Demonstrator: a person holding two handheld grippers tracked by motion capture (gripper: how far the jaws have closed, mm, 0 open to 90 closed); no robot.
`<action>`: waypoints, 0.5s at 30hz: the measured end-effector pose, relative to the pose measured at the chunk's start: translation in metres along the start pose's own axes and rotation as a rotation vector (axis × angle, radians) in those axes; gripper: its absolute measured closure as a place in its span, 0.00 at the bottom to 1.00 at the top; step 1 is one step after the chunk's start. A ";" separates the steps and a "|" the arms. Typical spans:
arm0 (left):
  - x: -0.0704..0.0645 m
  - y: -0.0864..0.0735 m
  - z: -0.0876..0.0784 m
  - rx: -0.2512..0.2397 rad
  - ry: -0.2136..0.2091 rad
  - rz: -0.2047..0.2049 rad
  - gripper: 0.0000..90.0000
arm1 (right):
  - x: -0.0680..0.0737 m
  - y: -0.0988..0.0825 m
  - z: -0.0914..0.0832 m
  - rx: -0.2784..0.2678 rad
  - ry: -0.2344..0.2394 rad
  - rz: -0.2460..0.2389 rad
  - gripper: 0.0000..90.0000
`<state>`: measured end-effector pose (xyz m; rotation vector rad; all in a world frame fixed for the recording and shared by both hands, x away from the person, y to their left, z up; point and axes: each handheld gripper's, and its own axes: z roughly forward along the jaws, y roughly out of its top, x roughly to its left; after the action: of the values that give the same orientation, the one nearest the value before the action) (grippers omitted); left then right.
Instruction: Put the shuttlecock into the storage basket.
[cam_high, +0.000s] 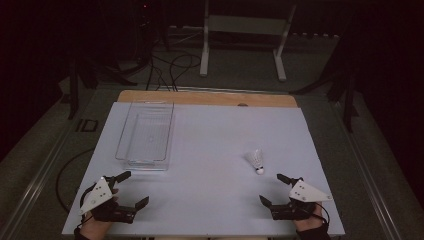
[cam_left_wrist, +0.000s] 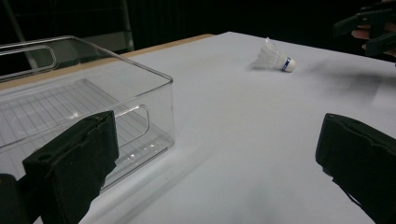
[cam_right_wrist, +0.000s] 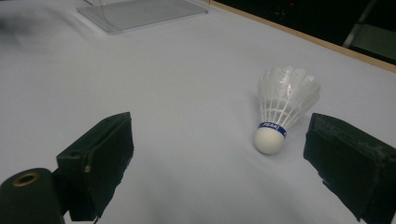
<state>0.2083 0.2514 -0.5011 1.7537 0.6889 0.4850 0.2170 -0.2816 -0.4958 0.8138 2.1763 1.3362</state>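
Note:
A white feathered shuttlecock (cam_high: 255, 161) with a blue band lies on its side on the white table top (cam_high: 220, 135), right of centre, cork toward the person. My right gripper (cam_high: 270, 187) stands open just short of it; in the right gripper view the shuttlecock (cam_right_wrist: 282, 109) lies close to the right-hand jaw of that gripper (cam_right_wrist: 219, 149), not touched. An empty clear plastic bin (cam_high: 146, 134) stands at the left. My left gripper (cam_high: 136, 187) is open near the bin's front corner (cam_left_wrist: 154, 74), holding nothing (cam_left_wrist: 217, 154). From there the shuttlecock (cam_left_wrist: 274, 57) lies far off.
A wooden strip (cam_high: 200, 97) runs along the table's far edge. Beyond it on the dark floor stand a white frame (cam_high: 245, 30) and loose cables (cam_high: 170, 65). The other gripper (cam_left_wrist: 369, 28) shows at the upper right of the left gripper view.

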 end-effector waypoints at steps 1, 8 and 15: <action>0.000 0.000 0.000 0.001 0.000 0.000 0.00 | 0.001 0.000 0.000 -0.001 0.003 -0.001 0.09; 0.000 0.000 0.000 0.000 -0.002 0.001 0.00 | 0.009 0.007 -0.002 0.018 0.008 -0.015 0.10; -0.001 0.000 0.000 0.000 -0.005 0.004 0.00 | 0.009 0.009 -0.001 0.034 0.016 -0.019 0.10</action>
<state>0.2080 0.2507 -0.5012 1.7559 0.6821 0.4834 0.2116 -0.2728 -0.4881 0.7960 2.2195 1.3045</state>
